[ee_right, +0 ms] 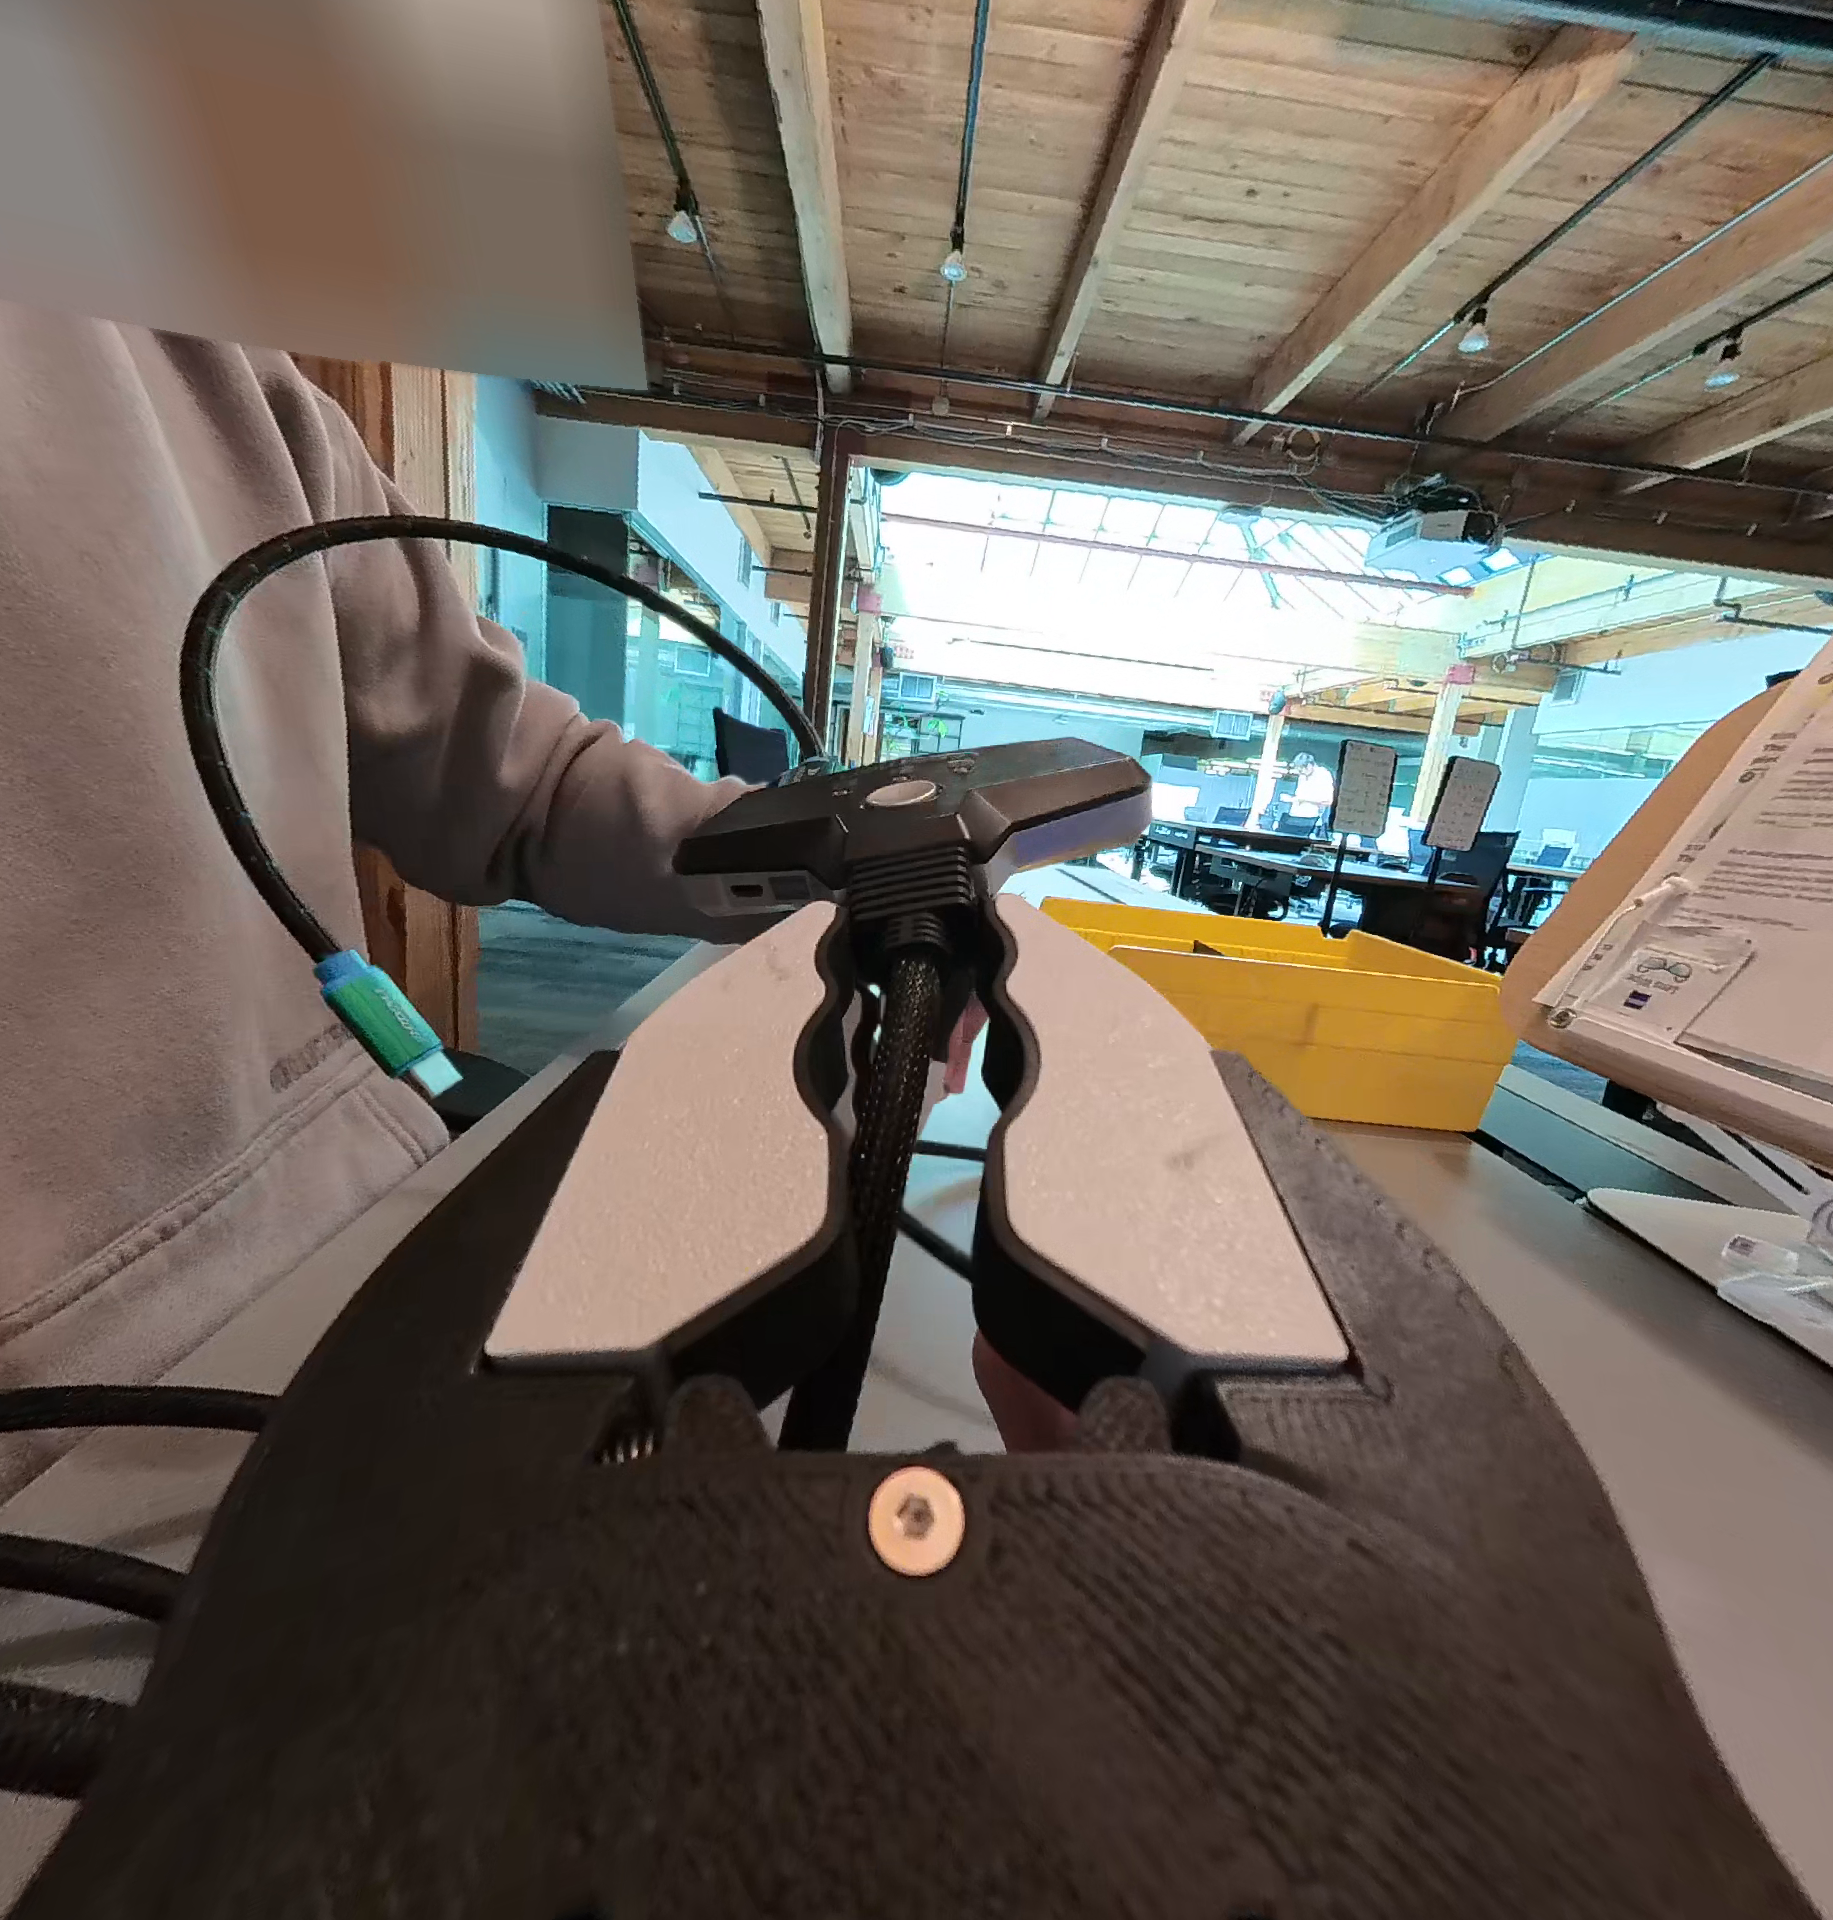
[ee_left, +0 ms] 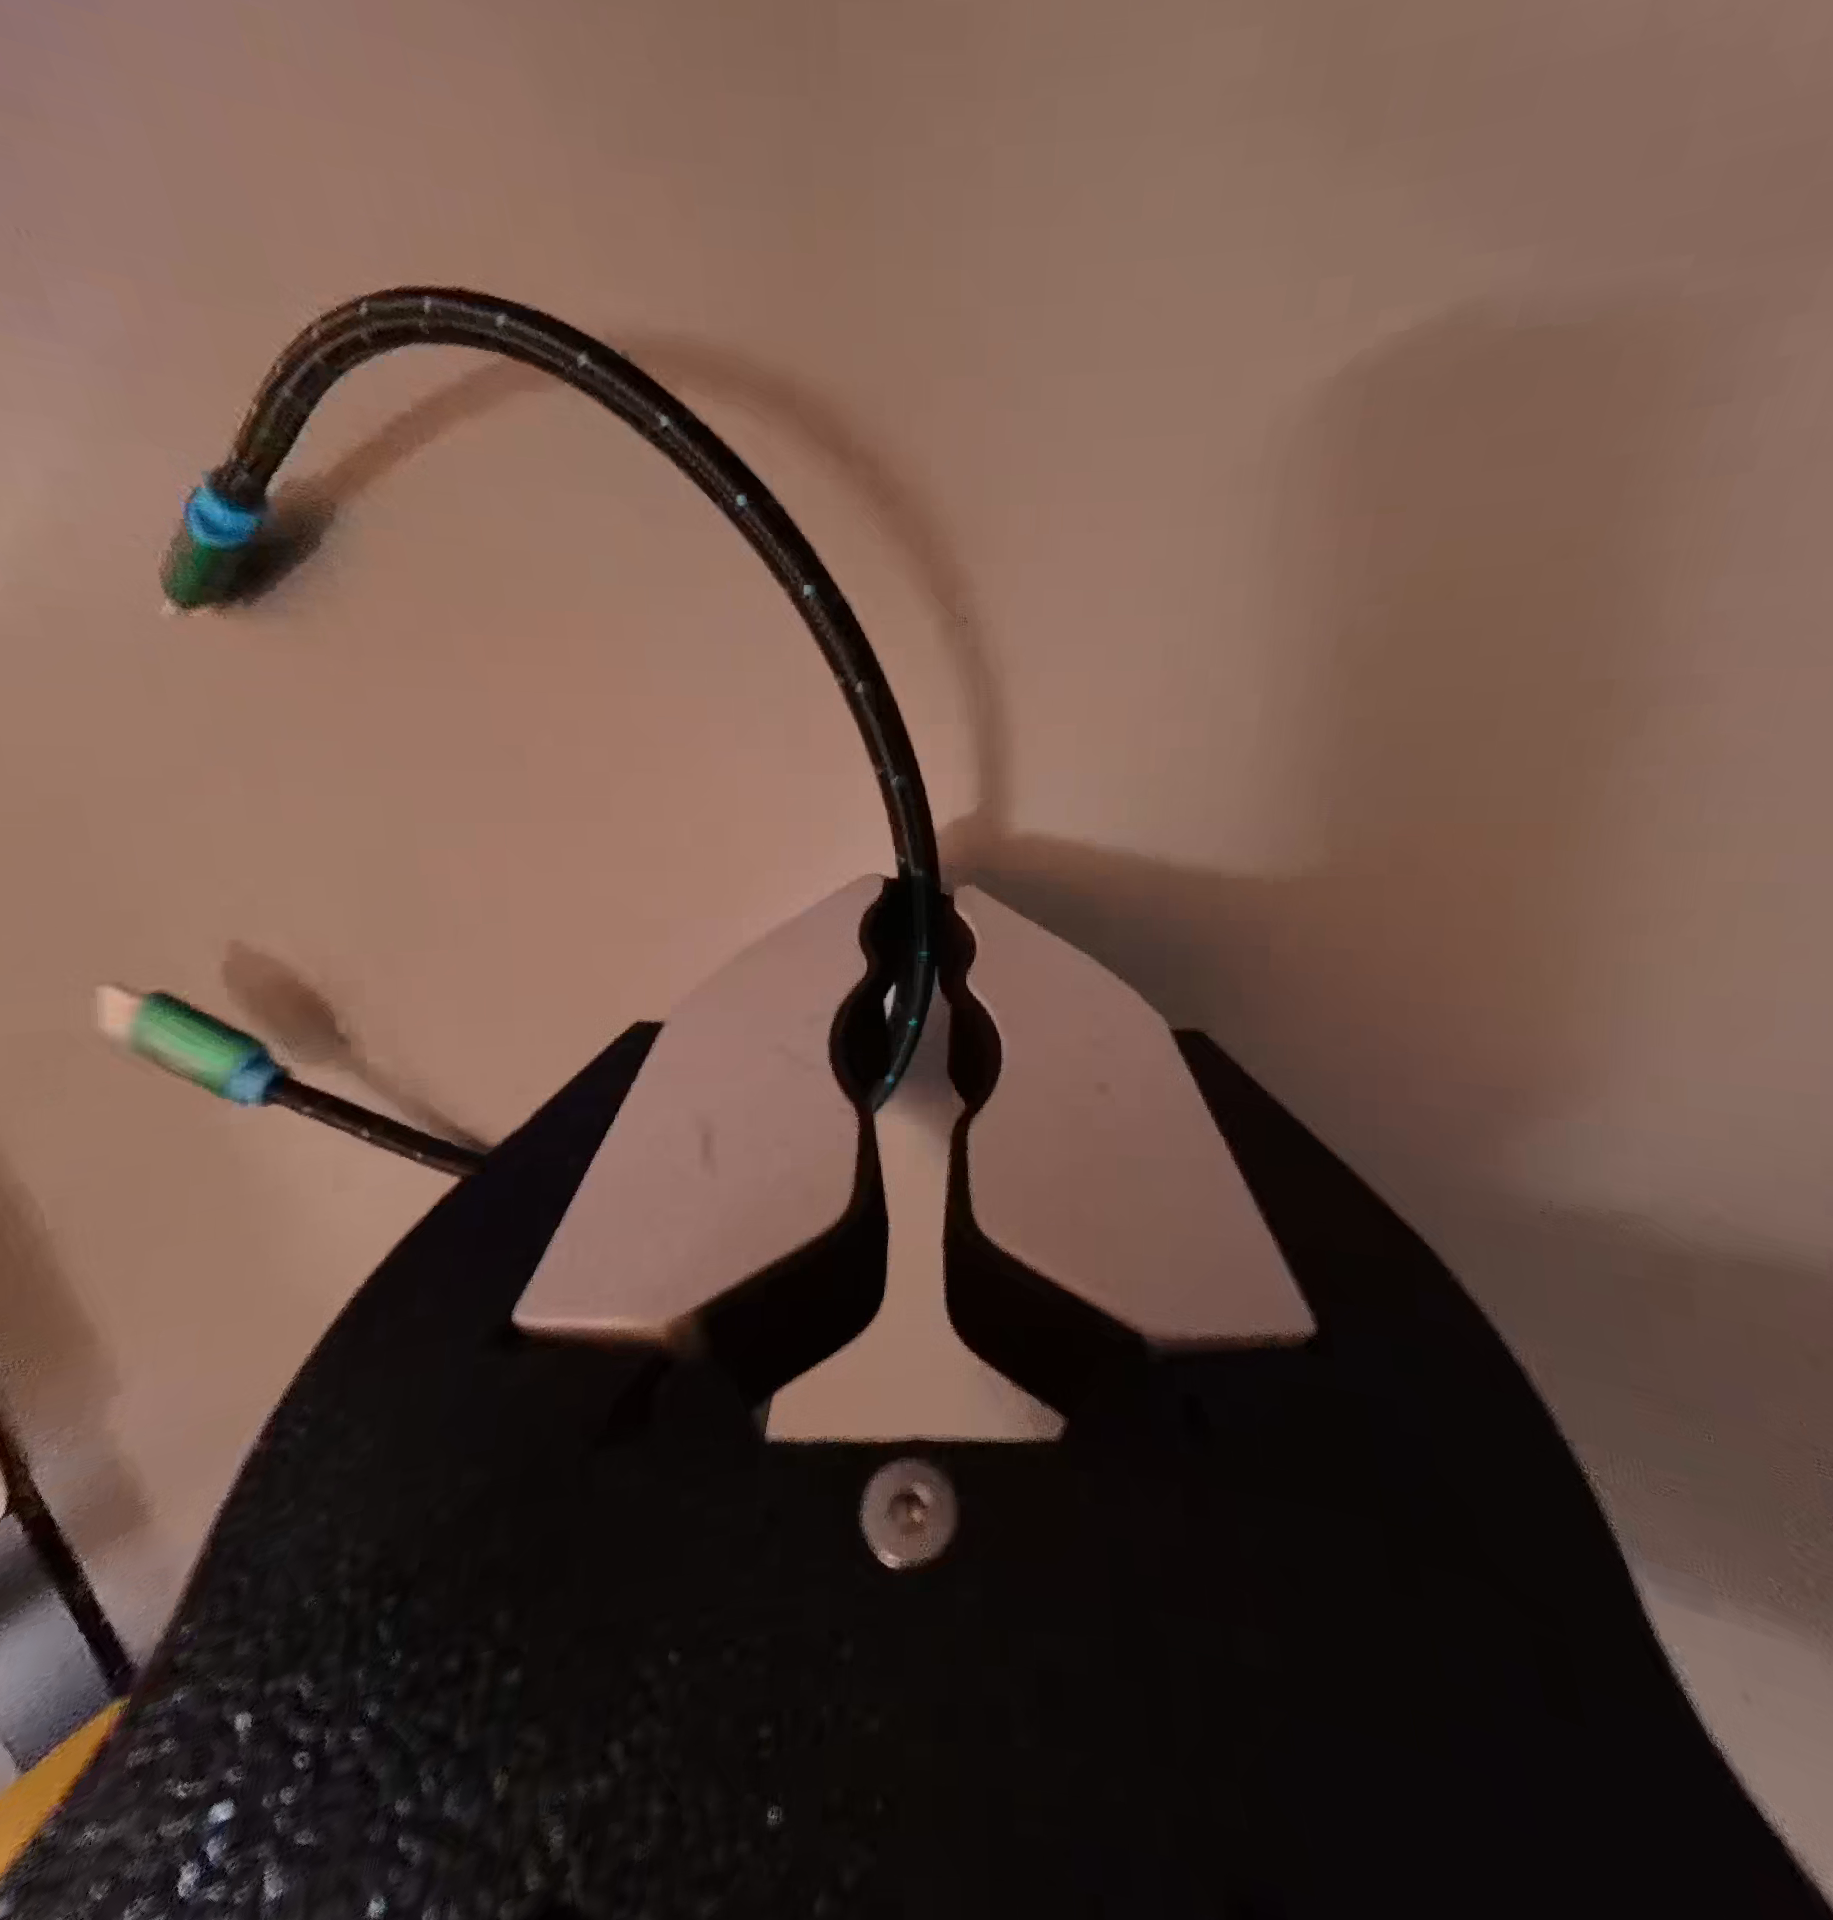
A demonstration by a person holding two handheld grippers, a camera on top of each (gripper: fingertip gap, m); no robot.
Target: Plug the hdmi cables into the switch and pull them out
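In the left wrist view my left gripper (ee_left: pixel 922 904) is shut on a black braided hdmi cable (ee_left: pixel 683 436) above a beige surface. The cable arcs up and left to a green plug with a blue collar (ee_left: pixel 211 540). A second green plug (ee_left: pixel 179 1034) hangs at lower left, its cable running under the gripper. In the right wrist view my right gripper (ee_right: pixel 912 914) is shut on the thick braided lead (ee_right: pixel 891 1060) of the black T-shaped switch (ee_right: pixel 922 821), held up in the air. A black cable (ee_right: pixel 226 644) loops left from behind the switch to a free green plug (ee_right: pixel 392 1023).
A person's light sleeve (ee_right: pixel 538 790) reaches behind the switch. A yellow bin (ee_right: pixel 1307 1008) stands on the table beyond the gripper. A stand with papers (ee_right: pixel 1722 883) is at the right. More black cables (ee_right: pixel 60 1558) lie at the lower left.
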